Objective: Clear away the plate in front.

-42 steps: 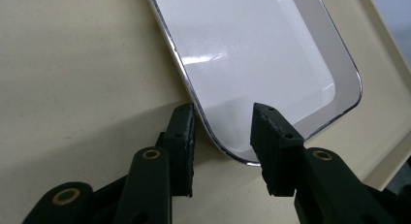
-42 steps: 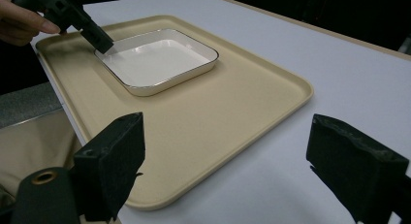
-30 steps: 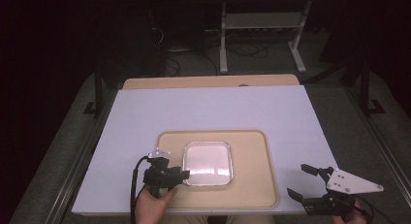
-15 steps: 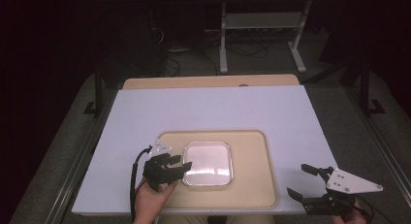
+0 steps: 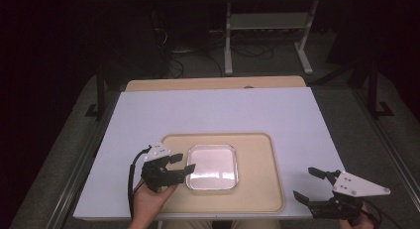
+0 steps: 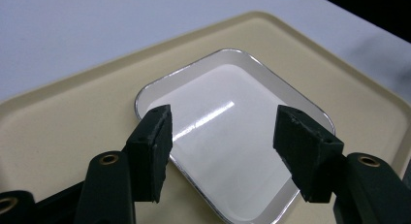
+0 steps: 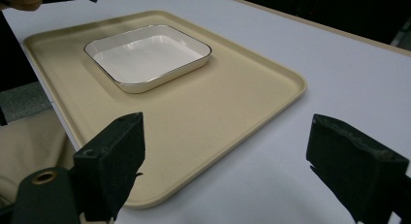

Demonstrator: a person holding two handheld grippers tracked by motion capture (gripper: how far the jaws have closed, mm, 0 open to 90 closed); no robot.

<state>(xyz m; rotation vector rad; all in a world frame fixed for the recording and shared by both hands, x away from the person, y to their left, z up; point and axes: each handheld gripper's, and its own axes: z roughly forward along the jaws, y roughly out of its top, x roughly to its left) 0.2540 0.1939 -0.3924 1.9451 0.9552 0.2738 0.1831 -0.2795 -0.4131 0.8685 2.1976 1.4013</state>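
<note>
biggest thing here is the table with its flat pale lavender-white top sheet (image 5: 218,110), and a strip of tan wood showing at the far edge. sitting on it toward the near side is a wide beige plastic tray with rounded corners and a low lip (image 5: 257,189). on the left half of that tray rests a shallow square white dish with a thin silvery rim (image 5: 212,167), nothing inside it as far as i can see.

left gripper (image 5: 182,163) is at the dish's left edge, just beside it. its jaws have just been opening, and in the left gripper view the two black pads stand well apart with the dish (image 6: 228,146) showing in the gap beyond them, not pinched. so nothing is held, it looks like a let-go right after setting the dish on the tray (image 6: 72,122), or maybe the spread before a grab. honestly can't tell for sure which, but i lean toward release.

right gripper (image 5: 309,185) hangs off the tray's near right corner over the bare tabletop, jaws wide, gripping nothing. in its own view the tray (image 7: 218,117) and dish (image 7: 148,56) lie well ahead of it.

next move, my guess: the left one needs to back straight away from the rim without clipping it, since a jaw tip is really close to the dish edge and a nudge would slide it across the tray.
</note>
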